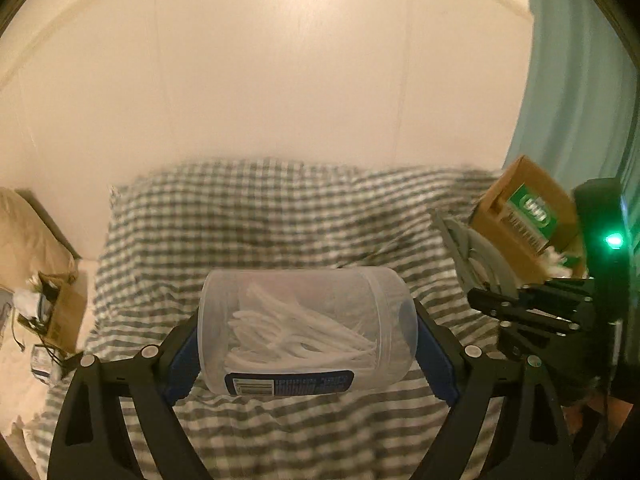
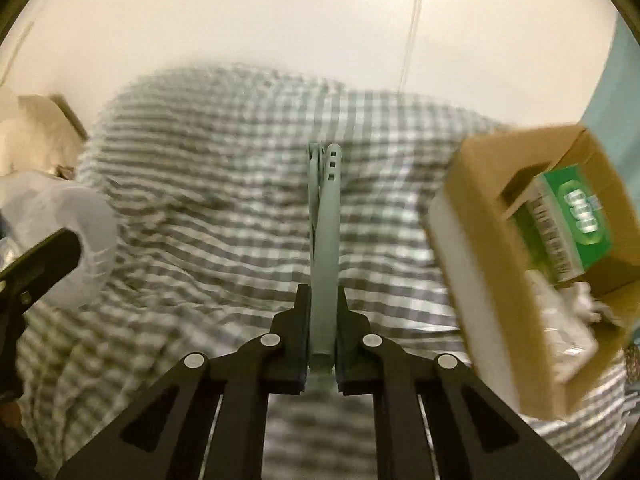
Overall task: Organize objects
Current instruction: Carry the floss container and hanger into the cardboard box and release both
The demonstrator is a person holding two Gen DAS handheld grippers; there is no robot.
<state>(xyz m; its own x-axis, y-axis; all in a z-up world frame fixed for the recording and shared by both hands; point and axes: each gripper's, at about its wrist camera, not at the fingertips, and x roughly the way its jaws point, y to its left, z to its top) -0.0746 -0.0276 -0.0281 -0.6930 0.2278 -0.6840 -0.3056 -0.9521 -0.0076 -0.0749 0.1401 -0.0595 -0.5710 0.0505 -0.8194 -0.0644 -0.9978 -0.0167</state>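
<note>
Left claw point(image 1: 308, 344): clamps clear jar point(image 1: 306, 330) (white picks inside), above checked bed point(image 1: 248, 216). Right claw point(image 2: 322, 312): grips grey hanger point(image 2: 325, 240) edge-on; box point(image 2: 520, 248) to its right.

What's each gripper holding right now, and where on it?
The left gripper clamps a clear plastic jar of white flossers across its two ends. The right gripper pinches a flat grey-green plastic piece at its near end.

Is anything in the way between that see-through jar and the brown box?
Yes. The right hand-held gripper, holding a grey flat thing, sits between the clear jar in the left hand-held gripper and the cardboard box. The box's opening already holds a green carton.
</note>
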